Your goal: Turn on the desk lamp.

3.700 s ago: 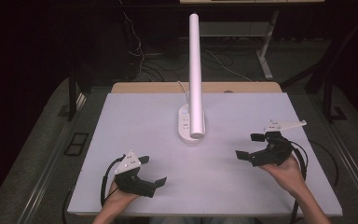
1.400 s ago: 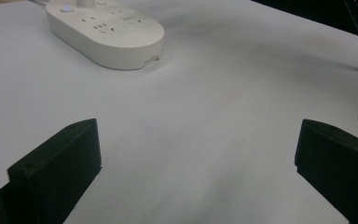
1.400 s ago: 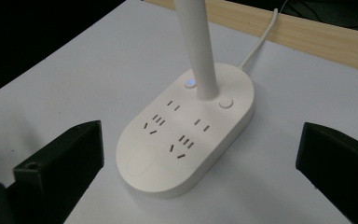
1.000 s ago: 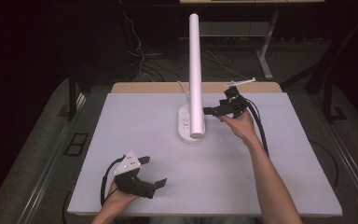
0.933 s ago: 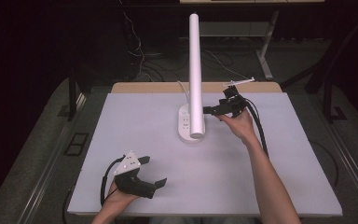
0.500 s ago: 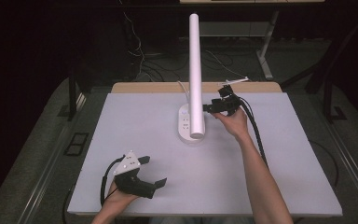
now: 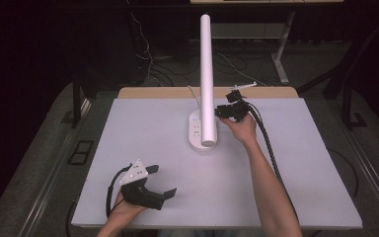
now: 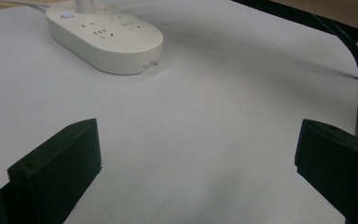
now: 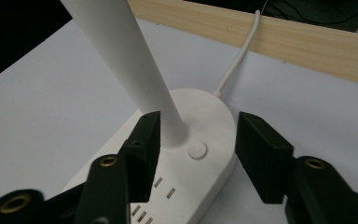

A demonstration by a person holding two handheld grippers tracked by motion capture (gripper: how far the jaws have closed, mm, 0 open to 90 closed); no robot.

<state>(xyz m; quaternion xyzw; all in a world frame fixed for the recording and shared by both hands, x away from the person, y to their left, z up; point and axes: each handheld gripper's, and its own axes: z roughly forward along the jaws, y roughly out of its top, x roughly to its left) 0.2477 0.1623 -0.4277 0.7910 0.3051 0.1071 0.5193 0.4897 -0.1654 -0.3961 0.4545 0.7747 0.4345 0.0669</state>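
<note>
Jaws of right gripper (image 9: 196,149) wide apart over lamp base (image 9: 205,140); nothing held.

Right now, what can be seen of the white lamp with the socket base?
The lamp looks like matte white plastic: a long tube rising from an oval base with sockets and a round button. It stands mid-table; a white cord leaves its back. The right hand-held gripper hovers open around the stem's foot.

Right gripper (image 7: 225,110) extended, left gripper (image 7: 159,181) low, jaws apart.
</note>
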